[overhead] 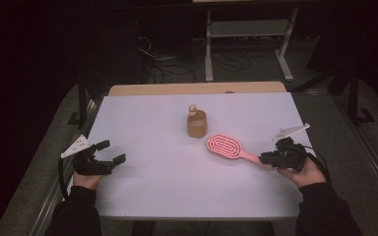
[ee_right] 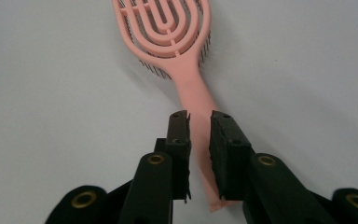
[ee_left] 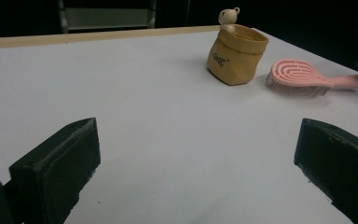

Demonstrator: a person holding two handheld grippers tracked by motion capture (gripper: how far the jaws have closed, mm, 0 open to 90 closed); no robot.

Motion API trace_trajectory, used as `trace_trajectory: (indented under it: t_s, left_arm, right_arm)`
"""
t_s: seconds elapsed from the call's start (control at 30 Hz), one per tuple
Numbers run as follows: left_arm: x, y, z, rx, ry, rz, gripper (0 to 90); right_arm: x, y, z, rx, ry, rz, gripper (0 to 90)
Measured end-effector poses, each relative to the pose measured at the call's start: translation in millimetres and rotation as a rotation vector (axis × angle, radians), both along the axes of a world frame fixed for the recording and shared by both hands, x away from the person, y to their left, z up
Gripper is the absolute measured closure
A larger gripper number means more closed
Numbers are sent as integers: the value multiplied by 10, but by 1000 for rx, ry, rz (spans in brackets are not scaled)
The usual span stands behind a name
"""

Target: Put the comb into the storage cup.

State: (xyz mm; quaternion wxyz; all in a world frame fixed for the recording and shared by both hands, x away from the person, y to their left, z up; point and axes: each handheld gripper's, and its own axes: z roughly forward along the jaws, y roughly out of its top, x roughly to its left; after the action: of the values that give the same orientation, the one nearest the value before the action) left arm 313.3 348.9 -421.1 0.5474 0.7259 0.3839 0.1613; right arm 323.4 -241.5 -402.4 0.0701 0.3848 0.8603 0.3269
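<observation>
1. The right tool (ee_right: 199,122) sits at the right side of the bench (overhead: 167,177), its two black jaws parted only a little. The handle of the pink hairbrush (ee_right: 177,51) runs between them. There is a slim gap on at least one side of the handle, so the pads look loose around it and not pressed on it.
2. The hairbrush lies flat on the bench with its back up. Its oval head is a pattern of nested open loops with dark bristles showing under the rim, and a smooth, narrow handle runs from the head back into the jaws. In the high view the hairbrush (overhead: 229,148) lies slantwise, head toward the middle of the bench and handle end at the right tool (overhead: 268,159).
3. The left tool (overhead: 114,152) is held low at the left edge of the bench. Its jaws stand wide apart with nothing between them, well apart from the hairbrush.
4. A small tan pouch (ee_left: 237,55) stands upright near the middle of the bench, its rim rolled over and dark lettering on its side. A small cream bear figure (ee_left: 228,17) shows at its far rim. What else is inside cannot be told.
5. The brush head lies just beside the pouch, on the right tool's side, not touching it.
</observation>
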Motion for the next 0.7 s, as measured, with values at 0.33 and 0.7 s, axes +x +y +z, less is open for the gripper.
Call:
trace_trajectory:
  t_s: [0.33,0.7]
  left_arm:
    - [1,-2,0,5,0,0,0]
    - [2,-2,1,4,1,-8,1]
  right_arm:
    - [44,67,212,-34,-32,20,543]
    - [153,169,284,-86,-21,36,294]
